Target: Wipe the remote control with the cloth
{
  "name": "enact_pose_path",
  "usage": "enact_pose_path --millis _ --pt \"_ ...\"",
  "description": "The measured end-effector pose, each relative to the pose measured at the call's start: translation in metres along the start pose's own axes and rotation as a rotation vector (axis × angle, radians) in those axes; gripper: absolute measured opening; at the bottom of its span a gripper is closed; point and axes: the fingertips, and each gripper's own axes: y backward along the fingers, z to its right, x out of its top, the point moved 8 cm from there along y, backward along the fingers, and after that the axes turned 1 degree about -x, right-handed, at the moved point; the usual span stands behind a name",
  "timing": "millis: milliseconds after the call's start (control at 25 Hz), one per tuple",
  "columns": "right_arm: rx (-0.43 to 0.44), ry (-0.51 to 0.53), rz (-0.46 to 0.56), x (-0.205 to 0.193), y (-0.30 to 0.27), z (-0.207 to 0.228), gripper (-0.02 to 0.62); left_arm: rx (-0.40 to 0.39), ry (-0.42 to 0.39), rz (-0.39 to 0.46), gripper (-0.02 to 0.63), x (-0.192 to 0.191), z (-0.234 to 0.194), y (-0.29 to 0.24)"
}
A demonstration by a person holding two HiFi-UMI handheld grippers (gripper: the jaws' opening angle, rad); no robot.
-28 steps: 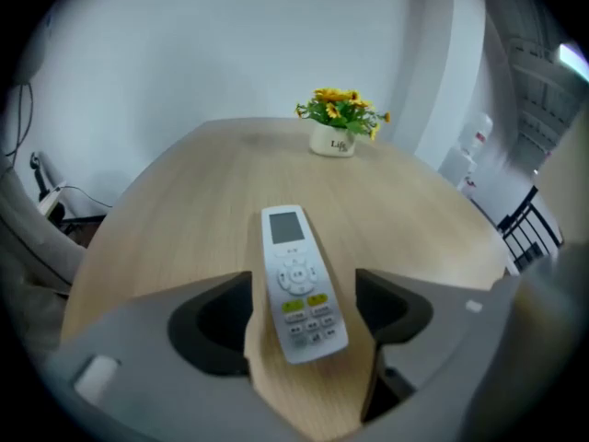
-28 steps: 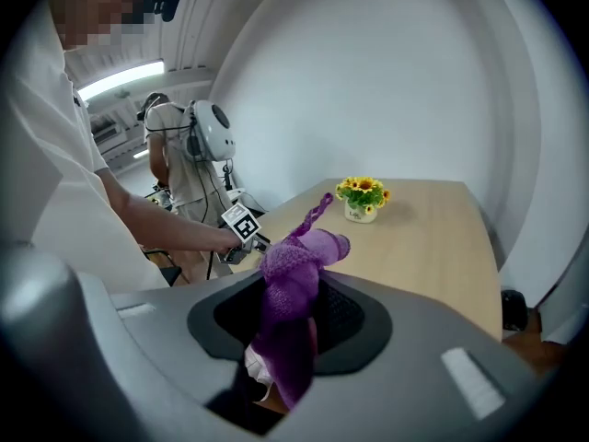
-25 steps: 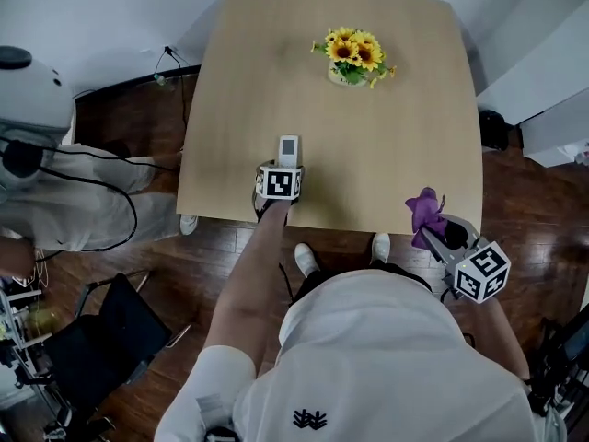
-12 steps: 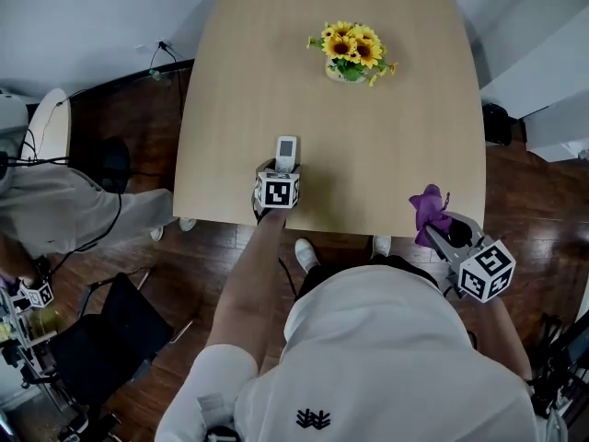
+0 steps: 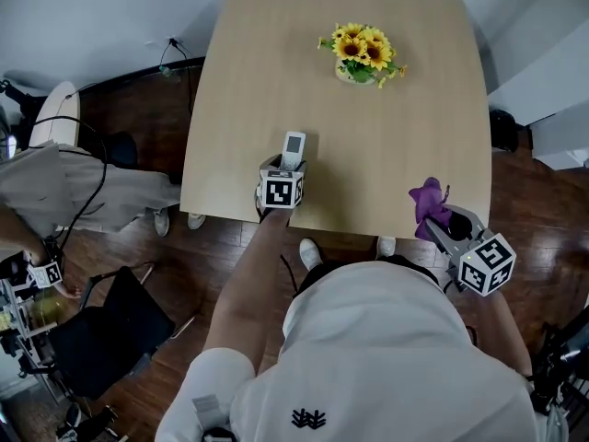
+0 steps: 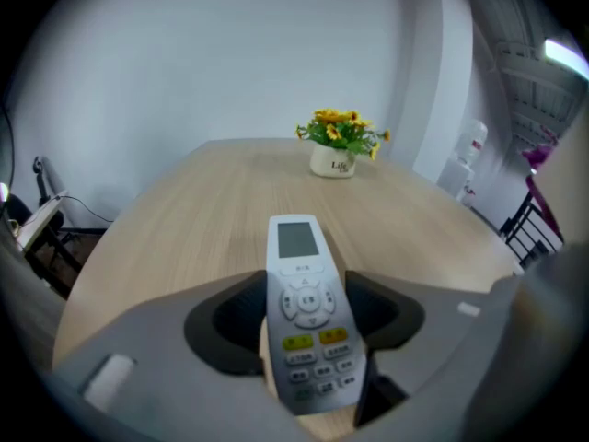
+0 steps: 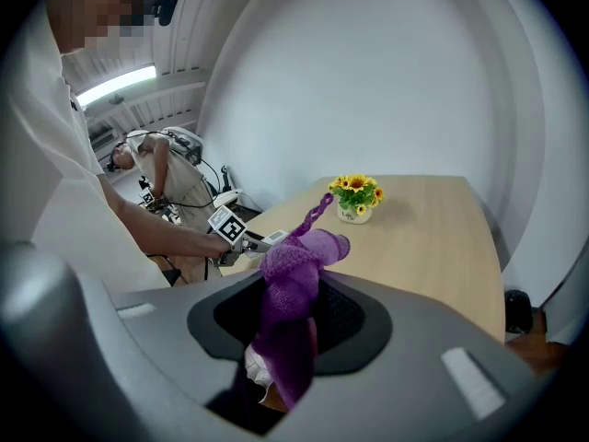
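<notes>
A white remote control (image 5: 293,147) (image 6: 304,320) with a small screen and buttons lies lengthwise between the jaws of my left gripper (image 5: 283,168) (image 6: 306,316), near the front edge of the wooden table (image 5: 396,145). The jaws are closing and the pads press on the remote's two sides; its screen end sticks out ahead, over the table. My right gripper (image 5: 434,221) (image 7: 290,325) hangs off the table's front right corner, shut on a bunched purple cloth (image 5: 426,203) (image 7: 294,279) that pokes up out of its jaws.
A white pot of sunflowers (image 5: 364,53) (image 6: 339,144) (image 7: 357,197) stands at the far middle of the table. Beyond the table's left side are another person (image 5: 74,187), cables and a black chair (image 5: 101,334) on dark wooden floor.
The person at the left has moved further out toward the left edge. The left gripper stays at the remote, barely shifted. The right gripper with the cloth has kept still.
</notes>
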Motion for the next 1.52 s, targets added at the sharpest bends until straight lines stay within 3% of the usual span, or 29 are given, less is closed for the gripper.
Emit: enact_pose_path --millis 160,560,720,920,1200,1360,1520 --pt "0.010 0.005 0.027 0.010 -0.008 0.001 0.130 -0.055 -0.040 0.074 0.284 0.022 0.014 0.020" --pt "0.018 0.074 0.153 0.060 -0.008 0.008 0.129 -0.252 -0.292 0.161 0.285 0.070 0.088 0.080" --pt "0.079 0.149 0.227 0.097 -0.013 -0.011 0.130 -0.296 -0.409 0.176 0.285 0.078 0.116 0.095" --pt "0.219 0.223 0.312 0.135 -0.030 -0.055 0.129 -0.384 -0.531 0.194 0.285 0.084 0.163 0.111" --pt "0.303 0.237 0.340 0.131 -0.056 -0.089 0.129 -0.446 -0.601 0.227 0.285 0.091 0.205 0.132" --pt "0.306 0.182 0.354 0.124 -0.060 -0.089 0.129 -0.434 -0.599 0.231 0.285 0.090 0.208 0.136" --pt "0.271 0.240 0.345 0.119 -0.061 -0.086 0.127 -0.427 -0.594 0.228 0.285 0.085 0.208 0.140"
